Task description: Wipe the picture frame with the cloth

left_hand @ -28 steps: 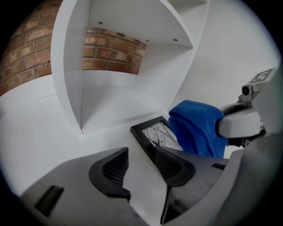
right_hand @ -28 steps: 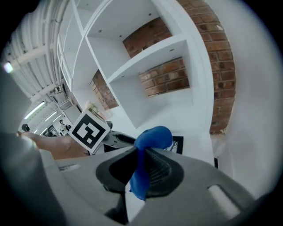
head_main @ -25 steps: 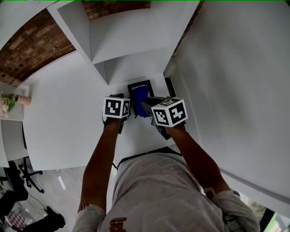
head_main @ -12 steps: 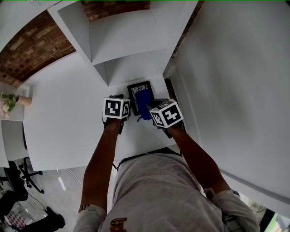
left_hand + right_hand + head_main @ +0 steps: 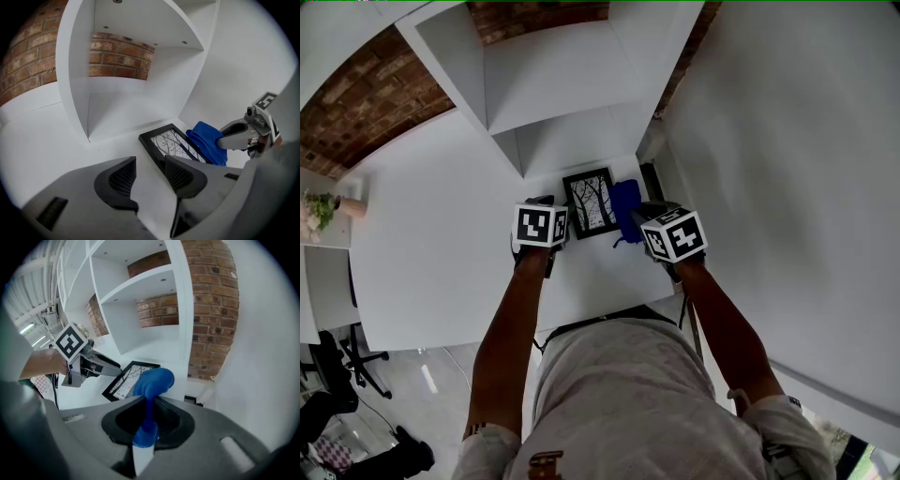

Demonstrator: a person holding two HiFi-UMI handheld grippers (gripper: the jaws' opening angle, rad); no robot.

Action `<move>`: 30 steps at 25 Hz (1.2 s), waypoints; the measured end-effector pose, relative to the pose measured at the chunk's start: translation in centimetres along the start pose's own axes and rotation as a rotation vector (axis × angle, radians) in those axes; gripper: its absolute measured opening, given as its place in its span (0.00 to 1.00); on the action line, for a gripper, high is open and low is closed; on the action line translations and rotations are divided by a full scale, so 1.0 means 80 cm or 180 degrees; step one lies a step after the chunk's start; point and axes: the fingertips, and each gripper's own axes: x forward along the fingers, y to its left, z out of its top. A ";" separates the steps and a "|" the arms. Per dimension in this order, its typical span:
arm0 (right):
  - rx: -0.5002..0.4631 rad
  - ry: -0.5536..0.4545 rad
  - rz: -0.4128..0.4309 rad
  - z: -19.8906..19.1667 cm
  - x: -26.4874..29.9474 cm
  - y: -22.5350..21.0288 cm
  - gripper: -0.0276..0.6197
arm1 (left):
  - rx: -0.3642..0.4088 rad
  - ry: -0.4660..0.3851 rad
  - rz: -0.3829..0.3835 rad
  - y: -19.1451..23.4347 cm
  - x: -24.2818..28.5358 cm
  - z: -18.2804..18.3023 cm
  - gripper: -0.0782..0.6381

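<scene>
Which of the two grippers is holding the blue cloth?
The right gripper; its jaws pinch the cloth, while the left gripper is open and empty.

Head view looks steeply down; both gripper views share the picture frame (image 5: 174,144).

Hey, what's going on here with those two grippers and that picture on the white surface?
A person holds one hand-held gripper in each hand over a white tabletop. The right hand-held gripper is shut on a bunched blue cloth, which is at the right edge of a black-framed picture of bare trees lying flat. The left hand-held gripper is open and empty, beside the frame's left edge.
</scene>
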 end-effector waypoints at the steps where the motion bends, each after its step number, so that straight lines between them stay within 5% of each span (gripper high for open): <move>1: 0.0031 -0.0020 -0.0011 -0.002 -0.003 -0.006 0.12 | 0.0011 0.0002 0.0013 0.000 0.000 0.000 0.37; 9: 0.0110 -0.0322 0.0045 0.021 -0.034 -0.015 0.12 | 0.0025 -0.0035 0.0062 -0.001 -0.006 0.002 0.37; 13: 0.0011 -0.0590 0.0120 0.059 -0.059 -0.002 0.12 | 0.0022 -0.0263 -0.0027 -0.010 -0.028 0.017 0.37; 18: -0.0172 -0.1118 0.0247 0.124 -0.101 0.021 0.12 | 0.0041 -0.1014 -0.0274 -0.035 -0.087 0.071 0.37; 25: -0.0519 -0.2121 0.0751 0.204 -0.167 0.086 0.12 | 0.0214 -0.2309 -0.0585 -0.084 -0.208 0.154 0.30; 30: -0.0790 -0.2669 0.0981 0.240 -0.216 0.127 0.12 | 0.0492 -0.2897 -0.0598 -0.116 -0.292 0.187 0.20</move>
